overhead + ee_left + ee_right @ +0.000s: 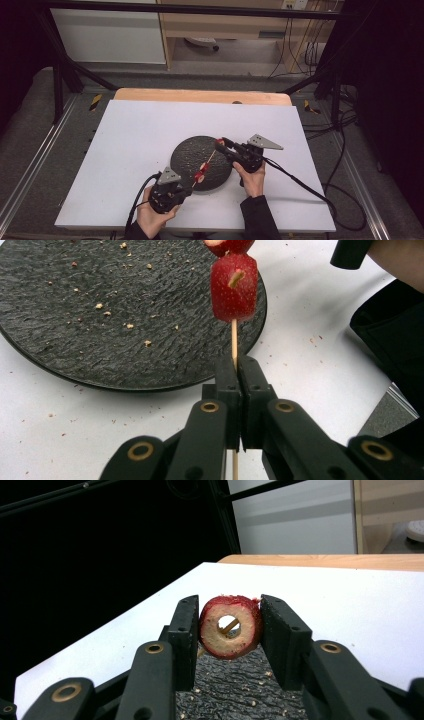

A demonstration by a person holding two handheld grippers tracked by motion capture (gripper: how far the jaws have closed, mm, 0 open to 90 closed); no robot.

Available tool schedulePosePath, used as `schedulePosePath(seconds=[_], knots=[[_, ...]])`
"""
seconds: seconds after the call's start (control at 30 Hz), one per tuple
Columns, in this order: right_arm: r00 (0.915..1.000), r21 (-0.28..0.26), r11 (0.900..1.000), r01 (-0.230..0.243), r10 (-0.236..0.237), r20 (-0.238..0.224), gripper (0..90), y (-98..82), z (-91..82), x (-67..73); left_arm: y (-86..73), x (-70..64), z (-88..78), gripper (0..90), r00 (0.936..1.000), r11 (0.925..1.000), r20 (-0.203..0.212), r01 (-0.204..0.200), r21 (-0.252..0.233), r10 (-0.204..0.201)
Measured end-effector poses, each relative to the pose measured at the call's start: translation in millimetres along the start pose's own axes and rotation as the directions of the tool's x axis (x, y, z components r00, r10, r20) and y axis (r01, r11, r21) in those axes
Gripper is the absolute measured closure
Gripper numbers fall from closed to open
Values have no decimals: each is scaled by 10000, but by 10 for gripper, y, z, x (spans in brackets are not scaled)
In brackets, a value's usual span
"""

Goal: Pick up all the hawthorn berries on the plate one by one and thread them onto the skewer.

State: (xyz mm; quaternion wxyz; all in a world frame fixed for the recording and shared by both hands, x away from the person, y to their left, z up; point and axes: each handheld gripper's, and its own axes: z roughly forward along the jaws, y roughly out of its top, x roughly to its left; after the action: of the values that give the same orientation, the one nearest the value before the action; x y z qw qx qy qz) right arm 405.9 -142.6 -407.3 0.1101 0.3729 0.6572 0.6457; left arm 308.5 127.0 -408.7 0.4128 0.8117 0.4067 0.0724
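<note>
My left gripper is shut on the lower end of a thin wooden skewer, which slants up over a dark round slate plate. Red fruit pieces are threaded on the skewer. My right gripper is shut on a red fruit ring with a pale cut face and a hole through its middle. It holds the ring at the skewer's upper tip, and the skewer tip shows inside the hole.
The plate carries scattered crumbs and rests on a white table sheet over a wooden tabletop. The person's other hand and dark sleeve are close at the right of the left gripper view. Cables trail from both grippers.
</note>
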Motion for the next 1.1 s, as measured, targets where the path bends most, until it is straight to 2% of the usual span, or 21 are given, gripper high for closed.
schedulePosePath(seconds=[0.07, 0.17, 0.3, 0.37, 0.5, 0.63, 0.73, 0.83, 1.0, 1.1], knots=[[9999, 73, 9999, -108, 109, -42, 593, 5, -1, -3, -16, 12, -4, 885, 10000, 10000, -21, -37, -60, 37], [9982, 341, 9976, -600, 603, -66, 578, 8, 7, -11, -42, 20, -23, 885, 9998, 9997, -104, -180, -171, 178], [9929, 636, 9910, -1180, 1186, -60, 555, -1, 30, -23, -66, 37, -38, 885, 9986, 9992, -446, -301, -255, 289], [9882, 693, 9862, -1501, 1518, -188, 562, -3, 39, -23, -72, 38, -31, 885, 9979, 9990, -526, -401, -174, 391], [9819, 795, 9799, -1829, 1862, -355, 608, 14, 40, -32, -90, 24, -4, 886, 9965, 9981, -570, -615, -105, 608], [9803, 869, 9780, -1897, 1936, -392, 616, 19, 27, -25, -87, 23, 2, 886, 9961, 9976, -568, -676, -126, 668], [9787, 985, 9759, -1947, 2000, -463, 618, 9, 27, -16, -84, 28, -2, 886, 9955, 9966, -620, -741, -358, 717], [9721, 1180, 9703, -2112, 2212, -786, 619, -36, 50, 7, -54, 31, 2, 886, 9952, 9963, -661, -745, -424, 716], [9743, 1265, 9708, -2038, 2138, -714, 619, -92, 55, 44, -34, 54, 49, 886, 9967, 9976, -577, -586, -363, 564], [9718, 1436, 9674, -2086, 2216, -811, 619, -130, 65, 64, -26, 64, 57, 886, 9970, 9973, -549, -565, -468, 539]])
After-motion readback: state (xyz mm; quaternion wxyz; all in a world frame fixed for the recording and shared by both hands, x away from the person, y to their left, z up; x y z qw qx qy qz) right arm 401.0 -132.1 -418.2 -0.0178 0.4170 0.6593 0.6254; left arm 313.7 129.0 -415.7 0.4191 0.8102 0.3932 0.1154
